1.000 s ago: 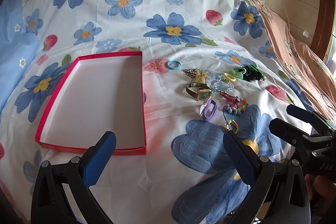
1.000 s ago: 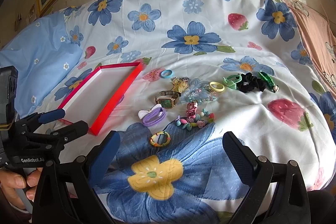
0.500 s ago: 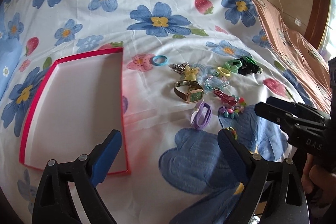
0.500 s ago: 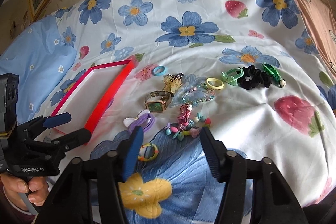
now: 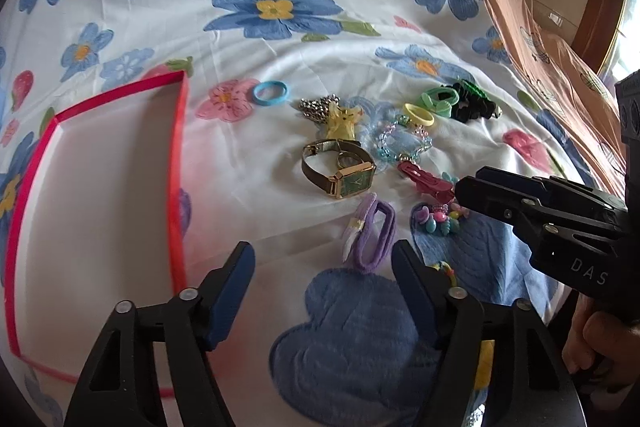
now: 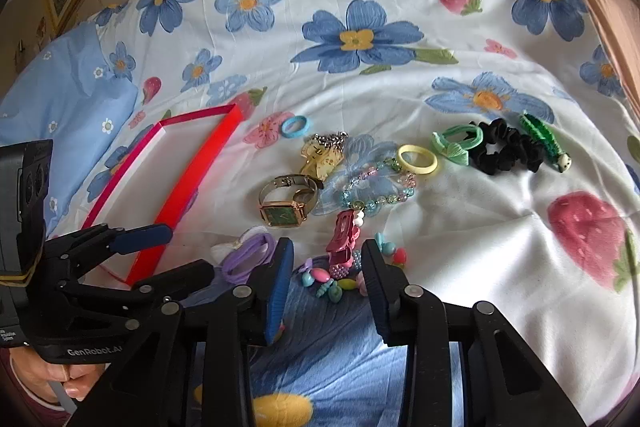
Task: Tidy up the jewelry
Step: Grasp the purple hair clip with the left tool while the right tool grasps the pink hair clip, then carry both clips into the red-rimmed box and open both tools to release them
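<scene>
Over the jewelry, left gripper (image 5: 322,269) and right gripper (image 6: 326,269) have moved nearer, fingers narrowing yet apart, gripping nothing.

So I'm looking down at the bed (image 6: 460,227) here. The tray (image 5: 176,163) is sitting off to my left, and all the jewelry is lying in a loose bunch to its right. The watch (image 6: 286,205) is lying nearest the tray, the bead bracelet (image 6: 376,187) just right of it, and the scrunchie (image 6: 506,151) is sitting furthest right.
</scene>
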A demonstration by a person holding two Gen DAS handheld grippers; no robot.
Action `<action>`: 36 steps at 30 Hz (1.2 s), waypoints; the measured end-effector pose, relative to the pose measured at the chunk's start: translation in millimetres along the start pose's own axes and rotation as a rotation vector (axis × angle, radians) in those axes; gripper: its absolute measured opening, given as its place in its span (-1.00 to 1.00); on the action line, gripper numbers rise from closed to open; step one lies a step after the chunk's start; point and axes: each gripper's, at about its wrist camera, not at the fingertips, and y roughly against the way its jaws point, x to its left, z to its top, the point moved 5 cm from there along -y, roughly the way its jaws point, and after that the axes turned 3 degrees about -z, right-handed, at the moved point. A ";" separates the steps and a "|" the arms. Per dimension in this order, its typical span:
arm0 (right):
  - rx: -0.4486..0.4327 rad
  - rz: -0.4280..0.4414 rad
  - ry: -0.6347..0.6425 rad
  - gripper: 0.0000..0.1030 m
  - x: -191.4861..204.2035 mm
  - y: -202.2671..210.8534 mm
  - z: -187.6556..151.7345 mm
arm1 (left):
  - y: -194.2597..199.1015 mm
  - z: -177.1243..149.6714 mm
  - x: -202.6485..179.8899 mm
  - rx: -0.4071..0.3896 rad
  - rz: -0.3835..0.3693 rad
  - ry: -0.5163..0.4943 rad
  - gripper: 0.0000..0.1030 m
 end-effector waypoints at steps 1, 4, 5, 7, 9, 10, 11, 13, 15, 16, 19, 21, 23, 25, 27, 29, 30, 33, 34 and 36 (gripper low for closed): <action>0.008 0.000 0.001 -0.36 -0.6 -3.8 1.1 | -4.8 1.3 0.1 0.005 -0.004 -0.001 0.25; 0.027 0.000 0.005 -0.39 -1.3 -12.1 1.7 | -19.1 5.2 1.4 0.024 -0.026 0.001 0.02; 0.035 0.000 0.008 -0.41 -1.1 -15.7 1.8 | -22.5 5.5 1.1 0.030 -0.034 0.003 -0.09; 0.053 -0.001 0.012 -0.43 -1.3 -22.4 1.1 | -30.6 6.4 1.9 0.044 -0.051 0.003 -0.21; 0.067 -0.002 0.016 -0.47 -1.5 -27.3 -0.1 | -35.7 6.9 2.4 0.048 -0.061 0.001 -0.36; 0.075 -0.003 0.017 -0.49 -1.8 -30.0 -0.8 | -37.6 7.6 2.4 0.049 -0.064 0.002 -0.40; 0.082 -0.005 0.020 -0.52 -2.0 -32.6 -1.4 | -38.8 8.3 2.9 0.048 -0.073 0.004 -0.52; 0.087 -0.010 0.024 -0.64 -2.7 -35.2 -1.2 | -39.9 8.7 3.0 0.047 -0.091 0.011 -0.68; 0.083 -0.019 0.027 -0.68 -3.9 -35.9 0.0 | -38.6 8.5 3.1 0.043 -0.101 0.011 -0.72; 0.081 -0.021 0.029 -0.68 -4.2 -35.6 0.4 | -36.9 8.2 3.3 0.039 -0.101 0.010 -0.73; 0.072 -0.029 0.033 -0.69 -3.9 -32.7 0.5 | -28.7 7.2 4.0 0.024 -0.105 0.016 -0.76; 0.060 -0.025 0.029 -0.69 -3.5 -28.0 1.4 | -20.0 5.9 6.4 0.011 -0.111 0.027 -0.76; 0.042 -0.019 0.026 -0.69 -1.3 -20.5 3.3 | -11.3 4.8 9.6 -0.001 -0.111 0.037 -0.77; 0.027 -0.009 0.027 -0.69 2.6 -14.0 6.2 | -0.6 2.8 14.4 -0.017 -0.108 0.051 -0.77; 0.013 0.017 0.025 -0.69 9.5 -7.2 8.7 | 12.1 0.1 20.8 -0.036 -0.102 0.066 -0.77; 0.001 0.047 0.030 -0.69 20.0 -2.8 11.5 | 25.5 -4.0 27.7 -0.054 -0.092 0.080 -0.77; -0.004 0.061 0.039 -0.69 27.2 -1.4 12.8 | 31.4 -6.2 31.4 -0.061 -0.087 0.087 -0.77; -0.011 0.113 0.060 -0.69 51.4 -0.5 15.2 | 50.7 -14.4 46.5 -0.084 -0.063 0.118 -0.77; -0.011 0.130 0.067 -0.69 59.2 -1.1 15.9 | 57.6 -18.4 54.1 -0.091 -0.052 0.133 -0.77; -0.010 0.158 0.085 -0.69 74.6 -2.7 17.2 | 68.6 -25.3 64.2 -0.100 -0.036 0.155 -0.77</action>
